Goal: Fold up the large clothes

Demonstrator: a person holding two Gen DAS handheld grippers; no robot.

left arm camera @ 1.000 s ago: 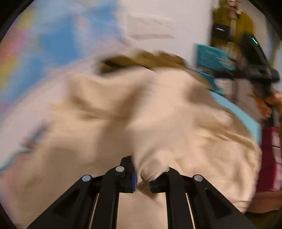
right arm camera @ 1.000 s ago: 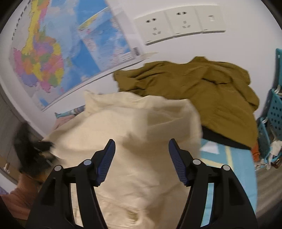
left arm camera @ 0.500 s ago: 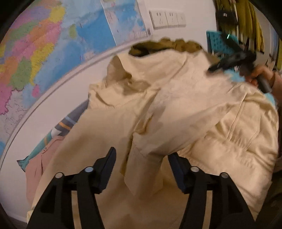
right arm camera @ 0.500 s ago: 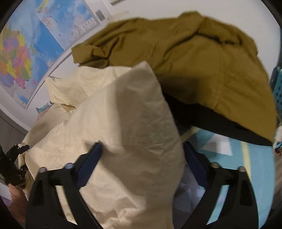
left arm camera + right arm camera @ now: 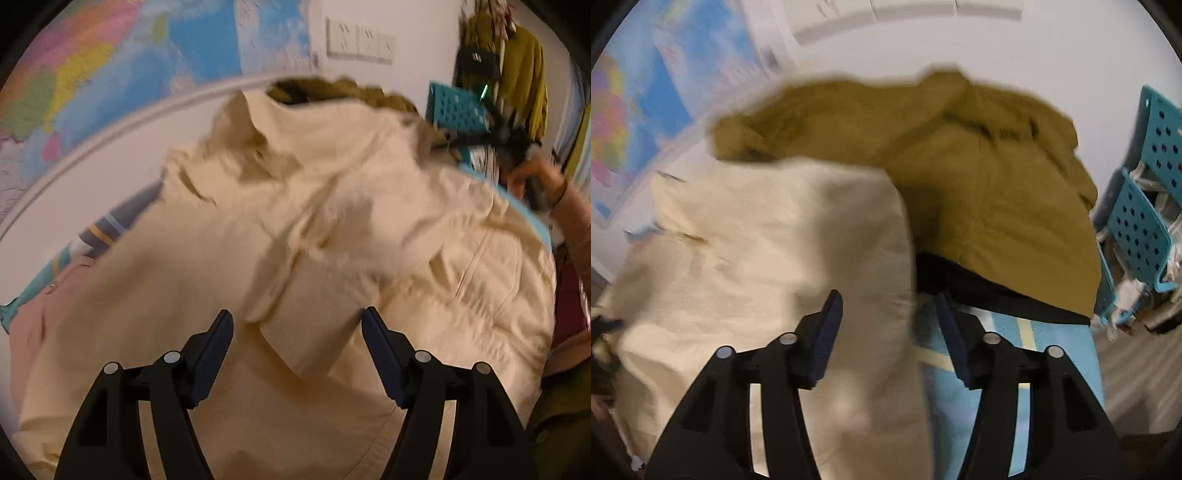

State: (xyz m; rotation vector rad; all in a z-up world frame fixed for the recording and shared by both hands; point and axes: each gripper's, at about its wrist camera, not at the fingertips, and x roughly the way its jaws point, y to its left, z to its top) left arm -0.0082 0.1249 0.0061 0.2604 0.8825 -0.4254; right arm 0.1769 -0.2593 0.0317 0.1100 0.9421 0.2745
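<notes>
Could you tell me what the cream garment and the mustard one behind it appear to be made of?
Cream garment: looks like a matte woven cotton twill, judging by its stiff creases and stitched seams. Mustard garment: a similar matte woven cloth, possibly cotton, with soft rumpled folds and no sheen. Blur leaves the weave itself unclear.

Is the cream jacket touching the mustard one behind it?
Touching: in the right wrist view the cream jacket lies over the mustard jacket's near edge, no gap showing.

surface: blue mat (image 5: 1008, 373) | on it: cream jacket (image 5: 332, 229), mustard garment (image 5: 960, 166)
</notes>
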